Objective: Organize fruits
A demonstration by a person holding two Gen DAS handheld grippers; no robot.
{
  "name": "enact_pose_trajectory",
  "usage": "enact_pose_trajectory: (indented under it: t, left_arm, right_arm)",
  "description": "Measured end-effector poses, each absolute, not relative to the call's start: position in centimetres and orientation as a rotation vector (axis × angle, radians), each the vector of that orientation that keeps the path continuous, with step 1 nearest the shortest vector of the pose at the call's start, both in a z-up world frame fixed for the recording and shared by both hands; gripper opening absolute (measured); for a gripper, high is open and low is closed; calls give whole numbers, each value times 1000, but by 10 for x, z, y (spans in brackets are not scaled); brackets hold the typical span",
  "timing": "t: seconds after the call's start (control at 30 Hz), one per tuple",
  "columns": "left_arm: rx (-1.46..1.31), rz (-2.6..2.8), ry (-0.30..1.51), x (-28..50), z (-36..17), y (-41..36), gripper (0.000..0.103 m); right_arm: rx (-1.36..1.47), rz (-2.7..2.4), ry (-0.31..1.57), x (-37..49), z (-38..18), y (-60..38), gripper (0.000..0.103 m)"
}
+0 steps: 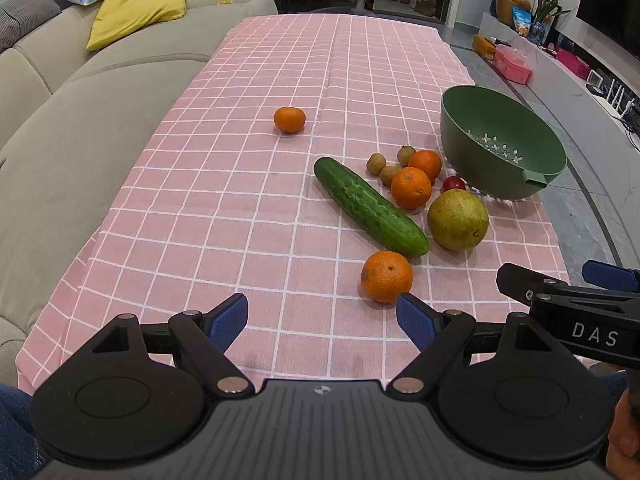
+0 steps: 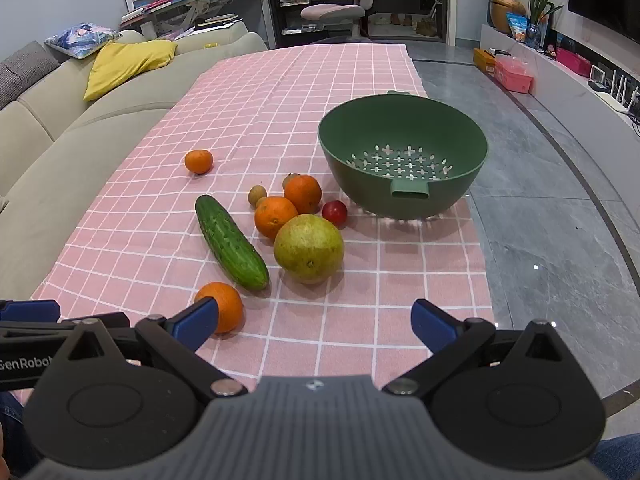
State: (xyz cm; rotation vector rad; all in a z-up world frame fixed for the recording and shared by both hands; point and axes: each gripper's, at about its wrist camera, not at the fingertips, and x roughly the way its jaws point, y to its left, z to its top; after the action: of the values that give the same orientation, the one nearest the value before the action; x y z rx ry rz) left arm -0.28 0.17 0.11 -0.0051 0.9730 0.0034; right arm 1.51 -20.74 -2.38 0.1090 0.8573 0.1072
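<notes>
On the pink checked tablecloth lie a cucumber, a yellow-green pear-like fruit, several oranges, the nearest one just ahead of my left gripper, small brown longans and a small red fruit. One orange lies apart, farther back. An empty green colander bowl stands at the right. My left gripper is open and empty. My right gripper is open and empty, near the pear-like fruit and the nearest orange.
A beige sofa runs along the table's left side. Bare grey stone tabletop lies right of the cloth. My right gripper's body shows at the left view's right edge.
</notes>
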Motion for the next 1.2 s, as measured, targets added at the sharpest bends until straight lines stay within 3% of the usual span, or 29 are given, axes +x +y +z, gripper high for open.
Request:
enact_pose_trajectory:
  t: [1.2]
  left_arm:
    - [-14, -1, 978, -5, -4, 0, 98]
  right_arm:
    - [107, 106, 863, 15, -23, -208, 98]
